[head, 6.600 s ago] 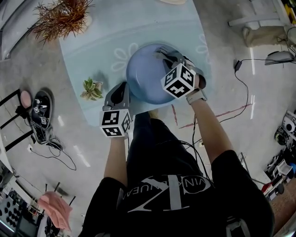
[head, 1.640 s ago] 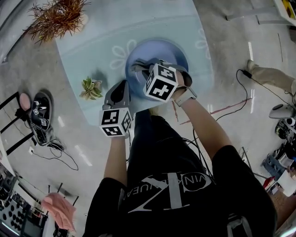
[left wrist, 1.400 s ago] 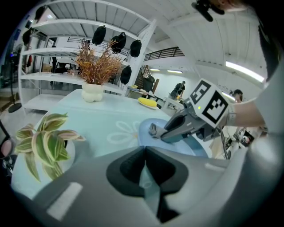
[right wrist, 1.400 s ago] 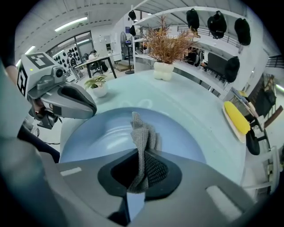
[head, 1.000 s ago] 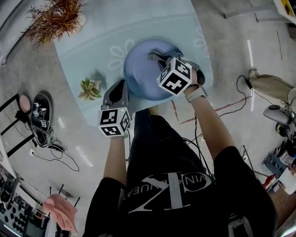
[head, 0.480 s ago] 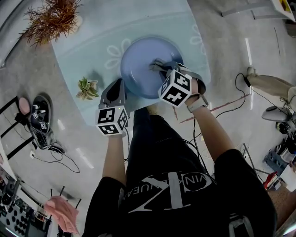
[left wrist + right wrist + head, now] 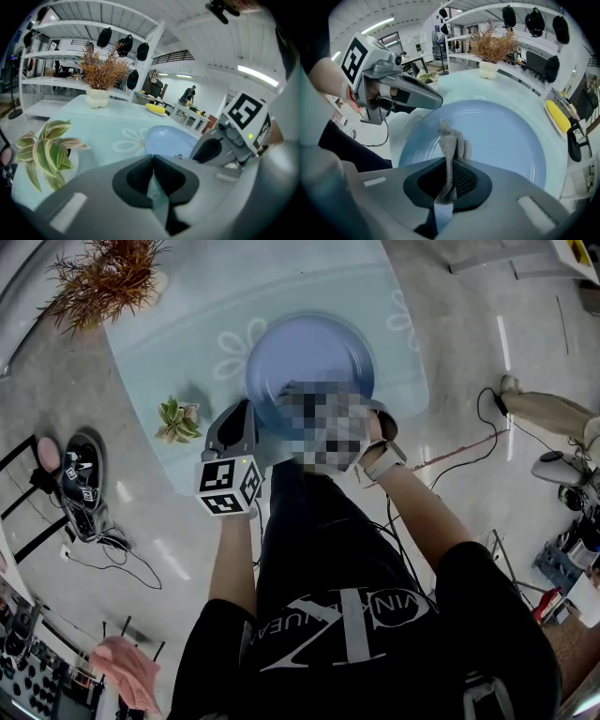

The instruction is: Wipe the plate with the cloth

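Bench (image 7: 187, 324): pale blue-green top with white flower prints. Far left corner: dried plant (image 7: 112, 276) in a white pot. Near left edge: small leafy plant (image 7: 178, 420) with striped green leaves, upright.

Left hand-held gripper (image 7: 152, 165): jaws pressed together, nothing between them. In the head view its tip sits just beside the near-left rim of the plate (image 7: 309, 348); contact with the rim not resolvable.

Plate: blue, round, flat on the bench about mid-width, towards the person's edge.

Right hand-held gripper (image 7: 448, 180): jaws clamped on the cloth (image 7: 451, 143), a grey knitted strip that sticks out ahead of the jaws and stands over the near part of the plate. In the head view a mosaic patch covers this hand-held gripper, at the plate's near rim
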### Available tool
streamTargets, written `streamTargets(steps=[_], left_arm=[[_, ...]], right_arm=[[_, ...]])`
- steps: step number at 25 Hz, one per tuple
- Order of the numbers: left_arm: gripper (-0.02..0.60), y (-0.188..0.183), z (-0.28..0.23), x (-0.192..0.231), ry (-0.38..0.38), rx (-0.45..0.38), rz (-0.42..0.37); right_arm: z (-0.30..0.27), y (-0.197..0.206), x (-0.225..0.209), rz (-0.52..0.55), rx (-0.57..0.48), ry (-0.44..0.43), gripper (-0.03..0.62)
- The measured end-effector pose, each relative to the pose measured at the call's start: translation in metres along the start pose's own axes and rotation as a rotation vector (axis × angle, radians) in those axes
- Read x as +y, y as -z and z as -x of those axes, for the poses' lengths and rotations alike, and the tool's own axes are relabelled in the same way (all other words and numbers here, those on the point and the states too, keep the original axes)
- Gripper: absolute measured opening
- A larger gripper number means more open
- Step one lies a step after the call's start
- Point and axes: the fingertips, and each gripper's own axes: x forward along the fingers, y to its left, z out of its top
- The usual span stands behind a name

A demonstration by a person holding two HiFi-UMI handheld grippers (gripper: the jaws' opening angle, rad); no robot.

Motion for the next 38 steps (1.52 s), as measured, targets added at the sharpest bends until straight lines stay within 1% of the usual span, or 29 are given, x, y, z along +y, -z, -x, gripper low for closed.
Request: streamTargets(steps=[5, 11, 17, 20, 24, 29, 31, 34, 38], left_arm=[[0.000, 0.000, -0.001, 0.000, 0.009, 0.002, 0.001], [0.000, 0.001, -0.001, 0.000, 0.020, 0.004, 0.001], [0.000, 0.001, -0.002, 0.002, 0.023, 0.006, -0.003], [0.000, 0.000, -0.001, 0.001, 0.024, 0.004, -0.001], [0.000, 0.000, -0.001, 0.000, 0.023, 0.003, -0.003], [0.000, 0.000, -0.001, 0.000, 0.021, 0.000, -0.001], [0.000, 0.000, 0.000, 0.000, 0.021, 0.000, 0.000], [0.000, 0.000, -0.001, 0.001, 0.021, -0.002, 0.001], [0.000, 0.001, -0.001, 0.002, 0.020, -0.004, 0.003]], right_arm=[[-0.008, -0.022, -0.012, 0.021, -0.040, 0.006, 0.028], [-0.010, -0.033, -0.048, 0.025, -0.059, 0.085, 0.028], [-0.005, -0.021, -0.084, -0.002, -0.039, 0.184, 0.028], [0.000, -0.010, -0.092, -0.024, -0.021, 0.216, 0.028], [0.005, 0.004, -0.092, -0.029, 0.017, 0.248, 0.028], [0.010, 0.018, -0.084, -0.046, 0.055, 0.256, 0.028], [0.011, 0.021, -0.076, -0.035, 0.068, 0.246, 0.028], [0.010, 0.021, -0.059, -0.001, 0.081, 0.213, 0.028], [0.004, 0.014, -0.033, 0.030, 0.070, 0.146, 0.028]])
